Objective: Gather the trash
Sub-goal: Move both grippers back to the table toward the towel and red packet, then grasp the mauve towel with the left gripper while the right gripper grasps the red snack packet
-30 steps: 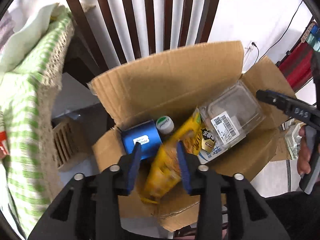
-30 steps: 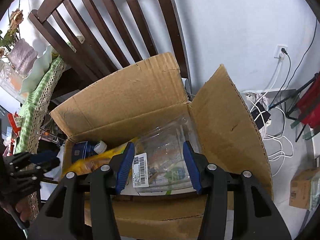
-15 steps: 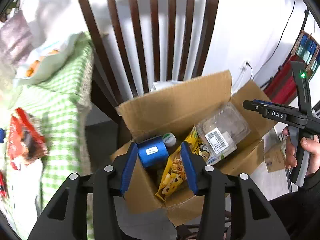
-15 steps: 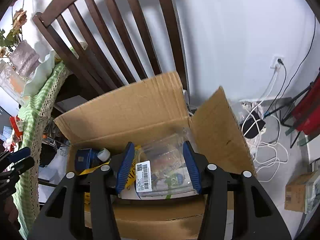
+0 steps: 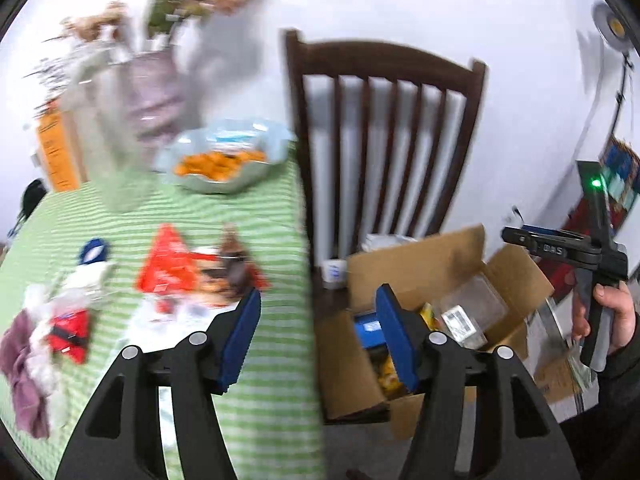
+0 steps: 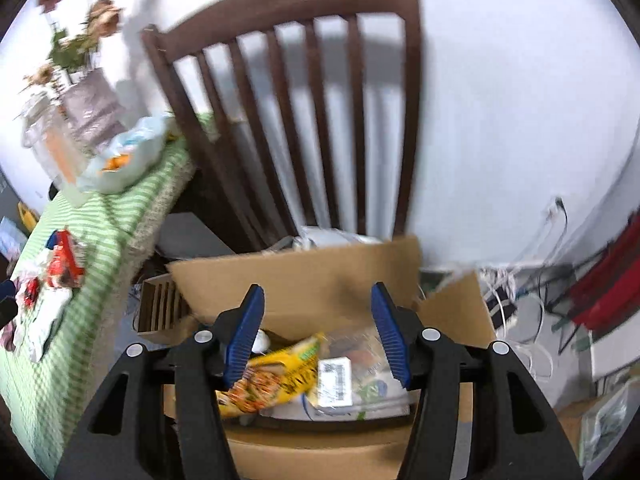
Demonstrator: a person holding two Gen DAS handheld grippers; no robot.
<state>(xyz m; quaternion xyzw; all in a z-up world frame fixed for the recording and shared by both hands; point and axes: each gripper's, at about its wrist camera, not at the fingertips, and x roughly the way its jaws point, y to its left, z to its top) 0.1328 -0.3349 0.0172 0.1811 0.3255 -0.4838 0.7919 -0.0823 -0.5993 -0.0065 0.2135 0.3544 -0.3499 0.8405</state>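
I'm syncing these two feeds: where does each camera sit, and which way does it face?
Left wrist: rides the left gripper, empty, jaws opening; looks down at the green tablecloth; the person's hand shows.
Right wrist: rides the right gripper, empty, jaws opening; looks down into the cardboard box.
Shared: box, chair, tablecloth.

Both grippers higher, opening, above box (image 6: 304, 276).
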